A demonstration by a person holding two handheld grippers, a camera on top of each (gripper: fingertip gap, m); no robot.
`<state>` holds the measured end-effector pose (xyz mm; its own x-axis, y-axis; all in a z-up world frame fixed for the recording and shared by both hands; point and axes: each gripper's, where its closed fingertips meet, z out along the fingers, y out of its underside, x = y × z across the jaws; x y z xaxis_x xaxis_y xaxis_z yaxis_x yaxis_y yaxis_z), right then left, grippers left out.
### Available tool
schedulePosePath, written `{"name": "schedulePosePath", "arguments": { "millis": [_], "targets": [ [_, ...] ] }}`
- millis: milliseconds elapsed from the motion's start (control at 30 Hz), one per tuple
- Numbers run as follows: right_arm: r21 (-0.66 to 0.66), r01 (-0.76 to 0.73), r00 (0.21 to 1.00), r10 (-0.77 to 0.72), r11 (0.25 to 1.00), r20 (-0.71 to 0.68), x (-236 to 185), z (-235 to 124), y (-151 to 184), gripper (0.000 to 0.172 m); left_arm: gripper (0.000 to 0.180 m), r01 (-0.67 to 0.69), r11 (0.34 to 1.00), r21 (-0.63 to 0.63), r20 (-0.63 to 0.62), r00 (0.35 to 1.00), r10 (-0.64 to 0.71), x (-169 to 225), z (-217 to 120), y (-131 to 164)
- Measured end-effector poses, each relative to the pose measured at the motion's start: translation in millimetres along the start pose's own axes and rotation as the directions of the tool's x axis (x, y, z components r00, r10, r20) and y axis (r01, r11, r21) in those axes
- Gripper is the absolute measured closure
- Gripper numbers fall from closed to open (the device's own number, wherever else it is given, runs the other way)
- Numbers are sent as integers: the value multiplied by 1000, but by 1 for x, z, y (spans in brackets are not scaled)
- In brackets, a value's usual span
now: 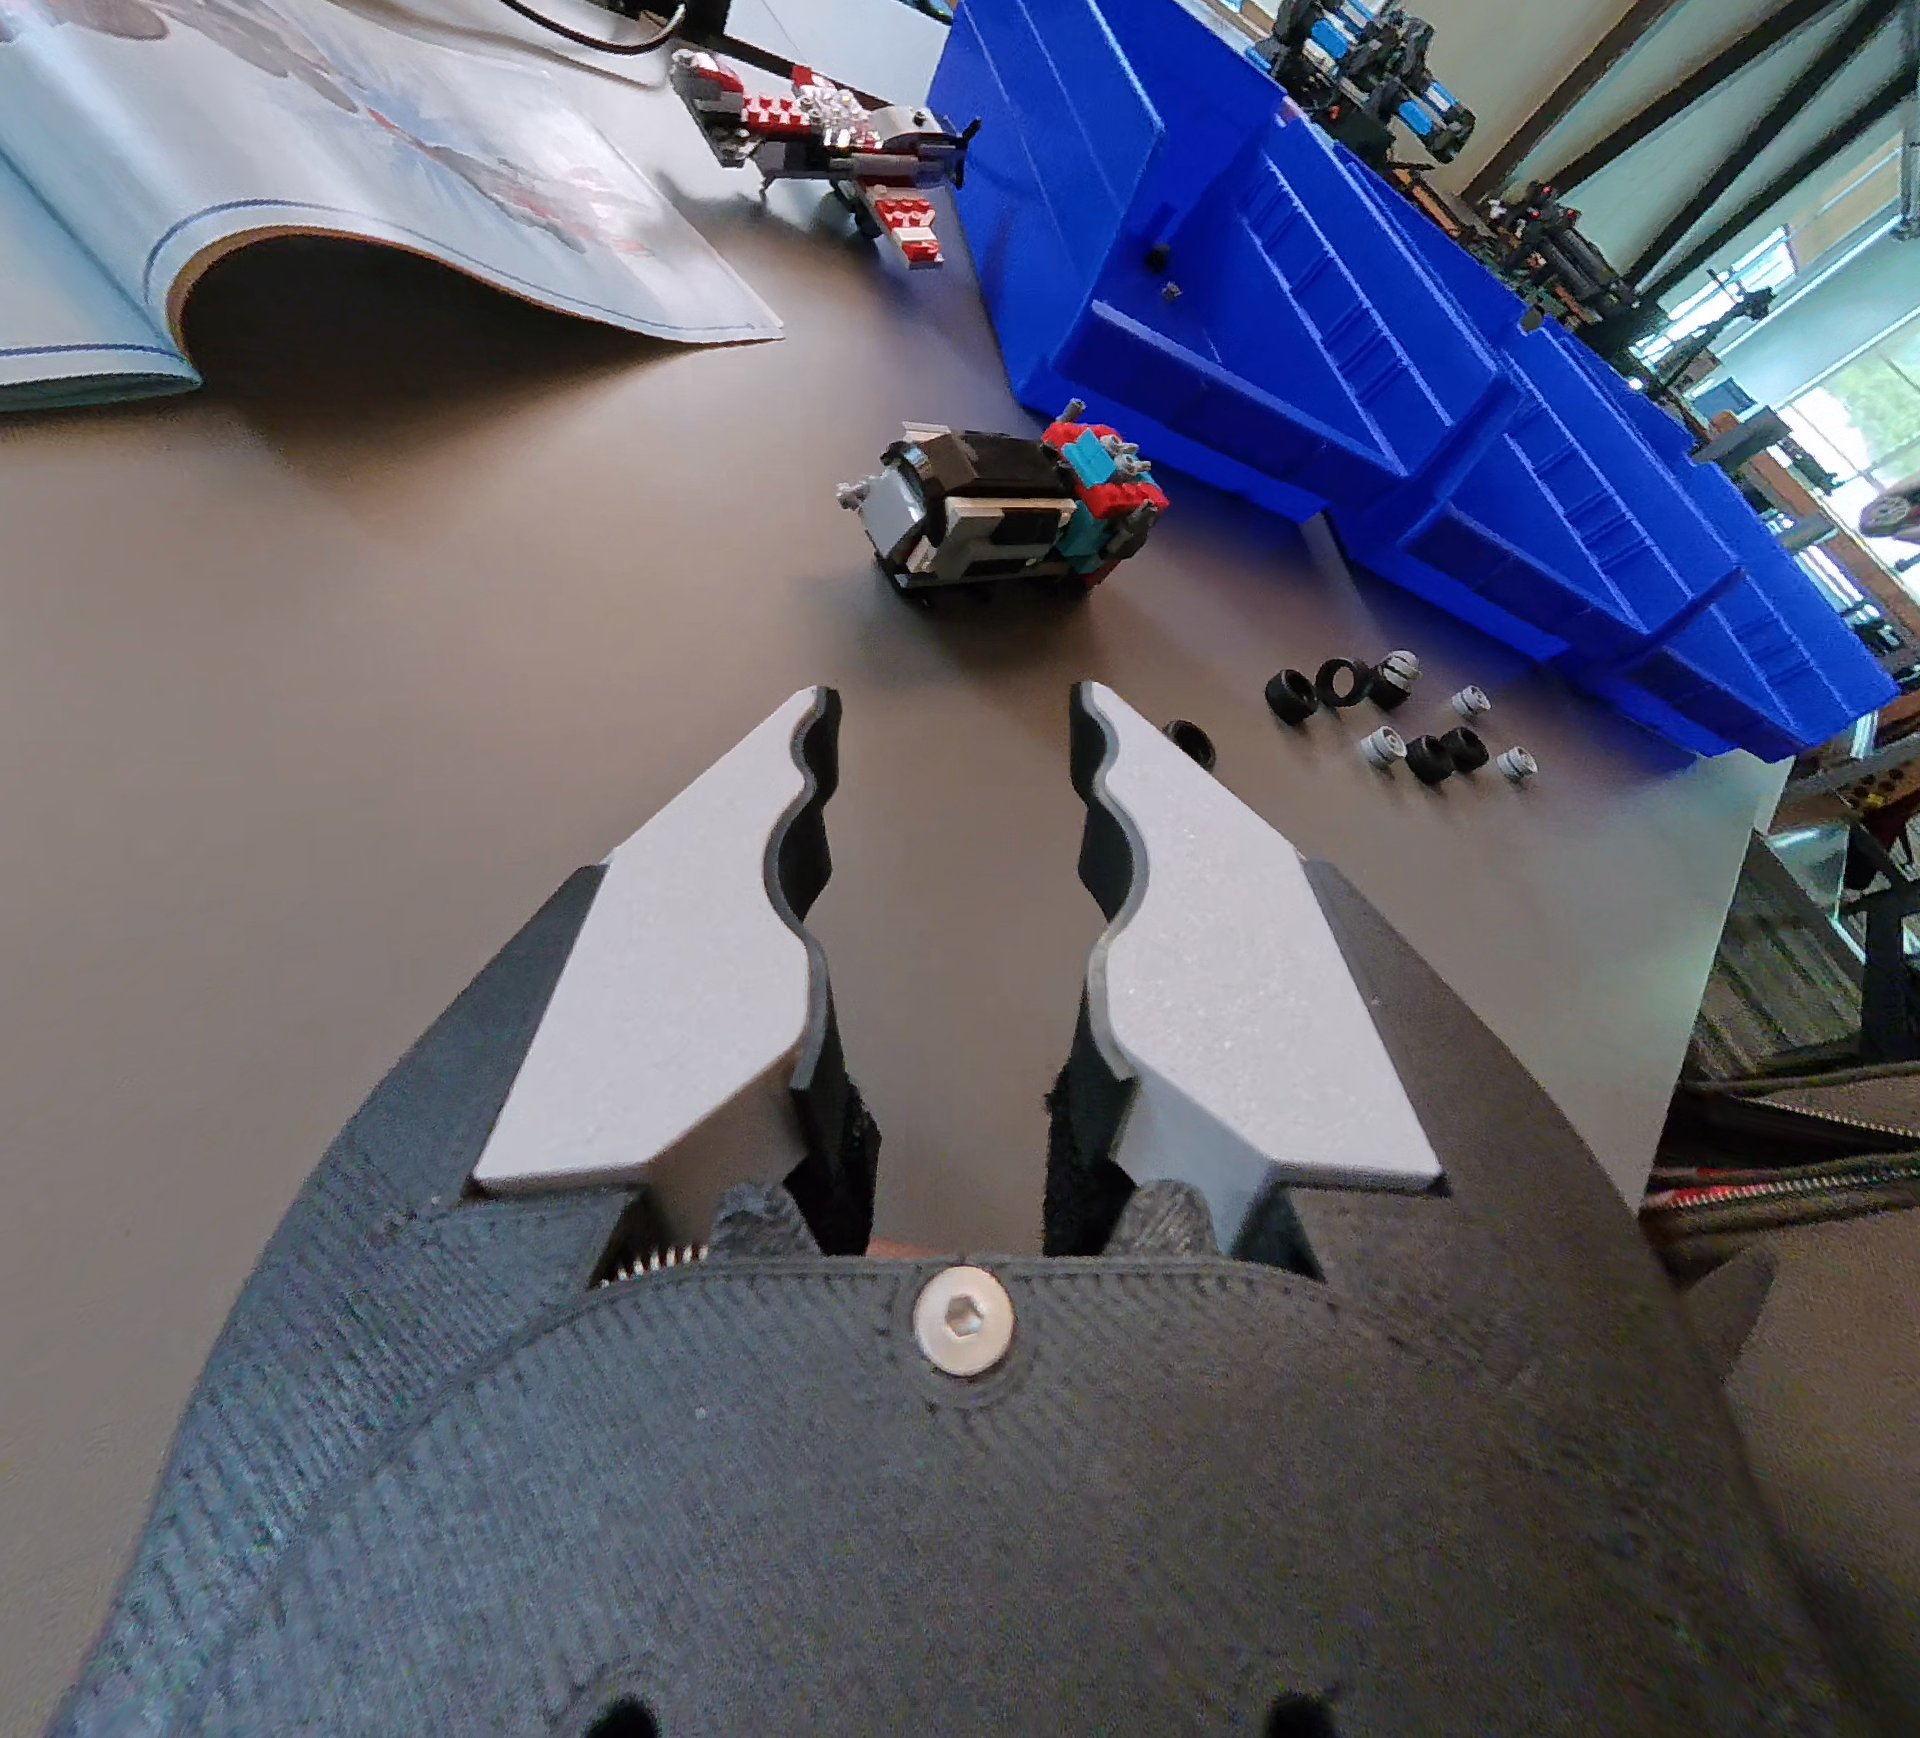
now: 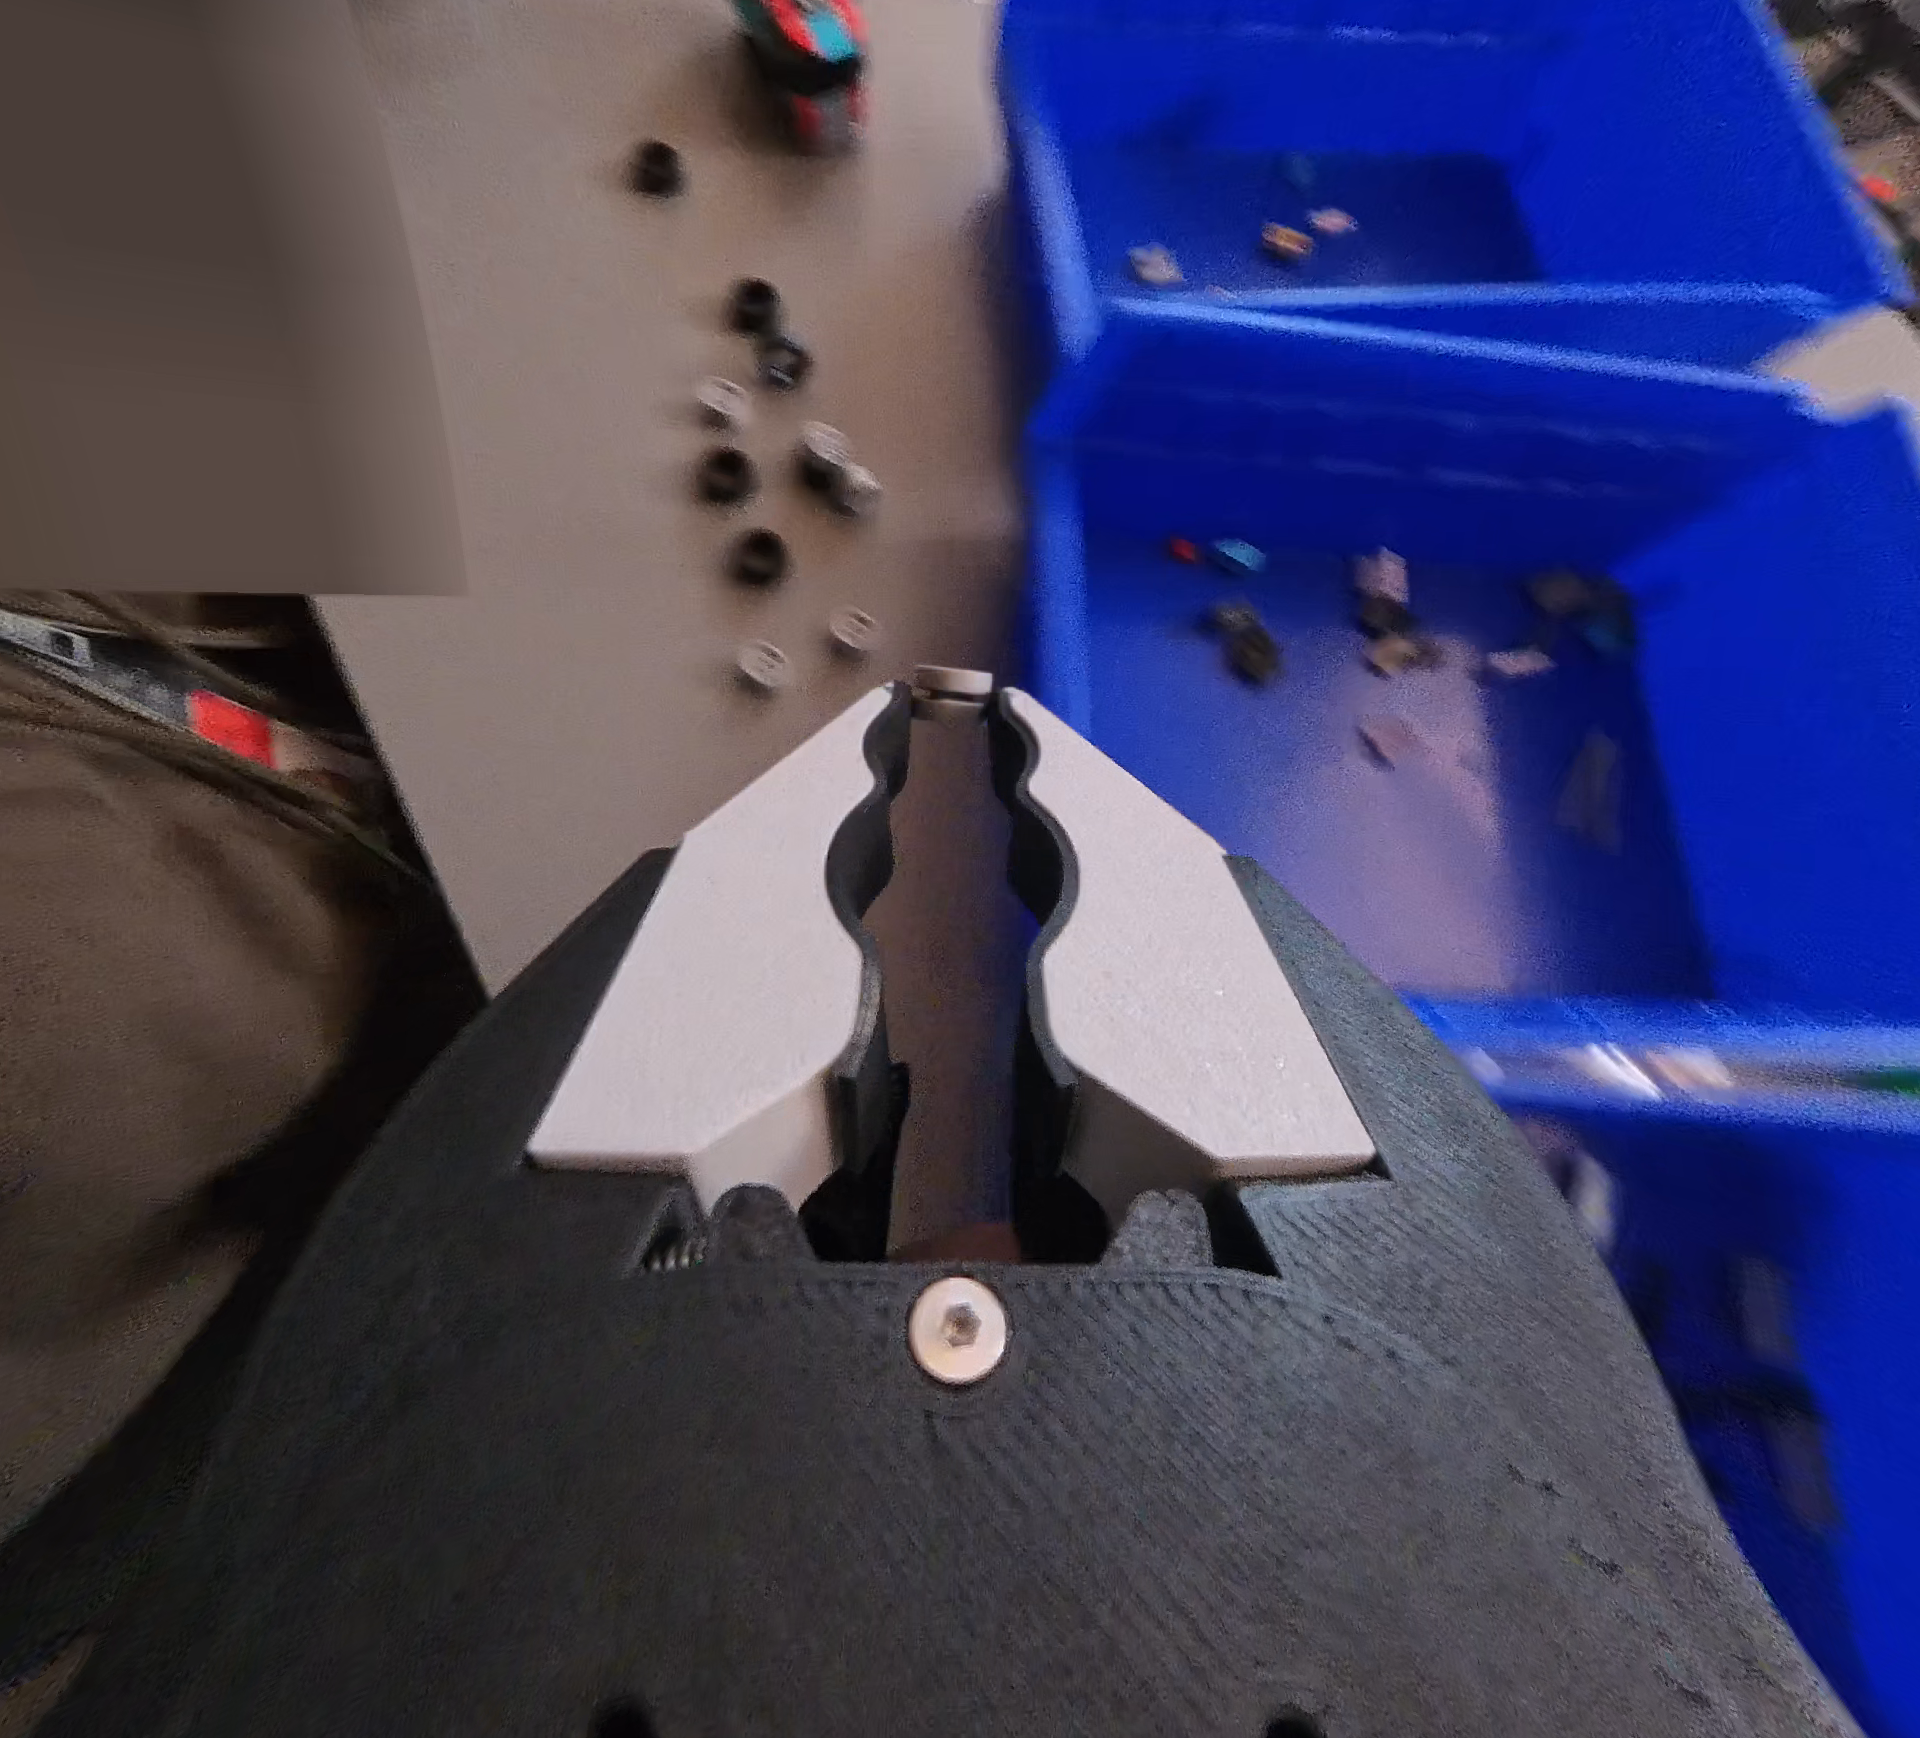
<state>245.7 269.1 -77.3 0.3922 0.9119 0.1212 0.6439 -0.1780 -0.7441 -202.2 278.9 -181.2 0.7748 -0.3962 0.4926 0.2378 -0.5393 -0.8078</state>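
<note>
Closest in, the left gripper point(image 1: 954, 722): fingers spread wide w/ nothing between them, only bare brown table point(image 1: 416, 701) under the gap. A lone black tyre point(image 1: 1191, 741) sits just beside its right fingertip point(image 1: 1101, 732), not touching as far as I can tell. Further right is a loose scatter of small parts, black tyres point(image 1: 1340, 686) and grey wheel hubs point(image 1: 1382, 746), some touching each other. Straight ahead of the fingers, well apart, a small brick-built vehicle point(image 1: 1003, 504) in black, grey, teal & red stands on the table, near the front of a row of blue bins point(image 1: 1143, 161). Behind it is a red, white & grey brick aircraft point(image 1: 831, 130), and to the left an open instruction booklet point(image 1: 364, 161) w/ one page curling up.

The right gripper point(image 2: 948, 696) is narrowed down on a small grey round piece point(image 2: 951, 682), looks like one of the wheel hubs; both tips press its sides and it pokes out past them. It hangs over the table edge area just beside the nearer blue bin point(image 2: 1060, 753), which has small mixed pieces on its floor. Two more grey hubs point(image 2: 764, 665) lie on the table just left of the tips; black tyres are further up. This view is blurred, so finer detail is hard to tell.
</note>
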Motion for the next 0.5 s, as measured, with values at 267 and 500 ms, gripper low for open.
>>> {"name": "schedulePosePath", "arguments": {
  "millis": [267,500],
  "targets": [
    [58,-10,981,-1,998,195,-112,156,-57,156,134,-49,998,-40,-128,991,43,22,-1,8],
    [-118,35,995,-23,992,99,-145,254,-57,156,133,-191,970,-152,-257,955,148,38,3,22]
  ]
}}
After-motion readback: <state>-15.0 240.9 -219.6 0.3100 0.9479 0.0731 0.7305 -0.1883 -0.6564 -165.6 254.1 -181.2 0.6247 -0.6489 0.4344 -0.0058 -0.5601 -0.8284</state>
